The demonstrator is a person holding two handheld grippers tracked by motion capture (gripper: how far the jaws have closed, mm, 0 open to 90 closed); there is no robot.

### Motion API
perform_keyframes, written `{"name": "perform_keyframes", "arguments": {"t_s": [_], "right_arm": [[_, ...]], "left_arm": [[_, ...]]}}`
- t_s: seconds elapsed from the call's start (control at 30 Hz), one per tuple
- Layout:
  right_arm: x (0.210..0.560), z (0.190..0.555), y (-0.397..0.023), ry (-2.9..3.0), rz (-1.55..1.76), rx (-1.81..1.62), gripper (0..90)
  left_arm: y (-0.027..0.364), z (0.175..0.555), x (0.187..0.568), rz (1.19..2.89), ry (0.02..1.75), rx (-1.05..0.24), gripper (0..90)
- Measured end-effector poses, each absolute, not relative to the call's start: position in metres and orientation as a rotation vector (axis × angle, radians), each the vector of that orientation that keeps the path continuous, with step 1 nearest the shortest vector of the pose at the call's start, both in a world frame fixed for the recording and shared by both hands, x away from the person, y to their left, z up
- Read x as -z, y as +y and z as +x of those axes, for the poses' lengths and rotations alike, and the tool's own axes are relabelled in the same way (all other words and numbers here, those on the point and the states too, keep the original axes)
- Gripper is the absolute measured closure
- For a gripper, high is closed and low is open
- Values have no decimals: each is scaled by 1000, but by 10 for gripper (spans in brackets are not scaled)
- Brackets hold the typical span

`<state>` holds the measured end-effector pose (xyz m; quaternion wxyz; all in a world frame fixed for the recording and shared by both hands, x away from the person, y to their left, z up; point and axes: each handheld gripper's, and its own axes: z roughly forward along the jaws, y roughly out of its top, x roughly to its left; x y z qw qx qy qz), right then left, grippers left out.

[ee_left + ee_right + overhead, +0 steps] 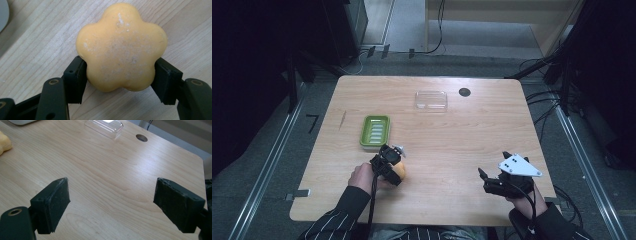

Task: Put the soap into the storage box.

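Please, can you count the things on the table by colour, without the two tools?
Green: 1, the soap dish
Orange: 1, the flower-shaped soap
Clear: 1, the plastic lid
Total: 3

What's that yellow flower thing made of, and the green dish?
The flower shape looks like soap: matte, waxy orange-yellow, dusted with pale powdery scuffs. The green dish seems glossy moulded plastic with a ribbed floor, though its material can't be told for certain.
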<state>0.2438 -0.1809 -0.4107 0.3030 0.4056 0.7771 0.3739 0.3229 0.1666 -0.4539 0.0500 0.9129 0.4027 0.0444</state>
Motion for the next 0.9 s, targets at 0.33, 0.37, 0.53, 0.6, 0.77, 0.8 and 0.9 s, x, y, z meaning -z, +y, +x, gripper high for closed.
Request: {"name": "perform_keyframes", "arguments": {"t_s": [0.33, 0.37, 0.53, 0.6, 0.77, 0.8, 0.9], "right_arm": [[411, 244, -182, 2053, 1082, -995, 137], [411, 244, -182, 2053, 1082, -995, 137], [410, 243, -182, 2053, 1082, -994, 137], [411, 244, -181, 2054, 1080, -993, 137], [411, 244, -182, 2051, 1084, -996, 137], [410, 243, -182, 2051, 1082, -994, 137], [410, 243, -182, 2054, 1079, -993, 137]], "left_arm": [[169, 321, 453, 2793, 1170, -137, 394], [169, 321, 453, 2793, 1170, -137, 394], [172, 320, 453, 2774, 1161, -144, 394], [172, 319, 452, 2775, 1158, -145, 394], [174, 317, 449, 2772, 1156, -145, 394], [175, 317, 449, 2771, 1156, -144, 394], [177, 317, 448, 2770, 1157, -145, 394]]}}
